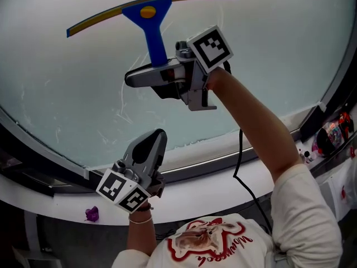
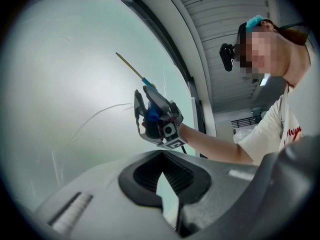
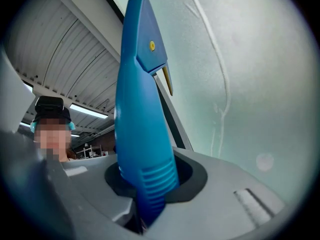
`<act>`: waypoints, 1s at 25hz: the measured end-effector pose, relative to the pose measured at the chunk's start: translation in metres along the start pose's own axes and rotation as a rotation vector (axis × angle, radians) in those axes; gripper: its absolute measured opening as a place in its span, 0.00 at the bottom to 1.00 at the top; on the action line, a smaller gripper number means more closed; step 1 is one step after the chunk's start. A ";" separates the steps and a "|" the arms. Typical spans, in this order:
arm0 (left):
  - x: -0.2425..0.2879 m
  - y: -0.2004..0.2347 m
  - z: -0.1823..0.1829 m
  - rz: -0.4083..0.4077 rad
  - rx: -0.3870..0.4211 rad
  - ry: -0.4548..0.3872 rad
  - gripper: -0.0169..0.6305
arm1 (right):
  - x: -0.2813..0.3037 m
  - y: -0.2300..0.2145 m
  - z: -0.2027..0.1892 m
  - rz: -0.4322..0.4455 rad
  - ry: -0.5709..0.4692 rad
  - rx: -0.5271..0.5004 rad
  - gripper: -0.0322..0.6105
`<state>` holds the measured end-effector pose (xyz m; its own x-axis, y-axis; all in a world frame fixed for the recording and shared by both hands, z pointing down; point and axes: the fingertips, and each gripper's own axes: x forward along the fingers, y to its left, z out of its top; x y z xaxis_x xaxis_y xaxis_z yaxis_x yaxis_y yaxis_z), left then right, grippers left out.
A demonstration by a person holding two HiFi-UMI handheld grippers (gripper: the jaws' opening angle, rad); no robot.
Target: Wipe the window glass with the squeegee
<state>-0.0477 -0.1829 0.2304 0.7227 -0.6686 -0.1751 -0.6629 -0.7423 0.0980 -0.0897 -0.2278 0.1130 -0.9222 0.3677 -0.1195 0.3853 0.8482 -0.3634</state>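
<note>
High on the window glass (image 1: 262, 66), the squeegee (image 1: 152, 24) lies with its long yellow-edged blade stretched across the pane, its left end lower than its right in the head view. Its blue handle runs down from the middle of the blade into the right gripper (image 1: 146, 77), which sits directly below the blade and is clenched on the handle's lower part. In the right gripper view the ribbed end of the handle is seated between the jaws and the rest rises straight away from them. The glass is close on the right there. Seen from the side in the left gripper view, the blade looks to lie against the pane, though contact along its whole length cannot be made out.

The left gripper (image 1: 156, 141) hangs lower and well apart from the squeegee. It is just above the white sill (image 1: 217, 186), pointing up at the pane. Its jaws are drawn together with nothing between them. Thin pale streaks (image 1: 122, 102) mark the glass between the two grippers.
</note>
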 end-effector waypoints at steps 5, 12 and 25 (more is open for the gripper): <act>0.031 -0.009 0.027 -0.102 0.053 -0.032 0.03 | -0.001 -0.001 -0.009 -0.019 -0.017 0.006 0.19; 0.050 -0.007 0.029 -0.136 0.051 -0.039 0.03 | 0.000 -0.007 -0.035 -0.020 -0.053 0.022 0.19; 0.047 0.004 -0.011 -0.154 -0.022 0.027 0.03 | -0.011 -0.026 -0.073 -0.063 -0.103 0.040 0.20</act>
<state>-0.0146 -0.2174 0.2334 0.8205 -0.5479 -0.1631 -0.5400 -0.8365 0.0935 -0.0869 -0.2262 0.1917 -0.9437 0.2719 -0.1885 0.3272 0.8515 -0.4096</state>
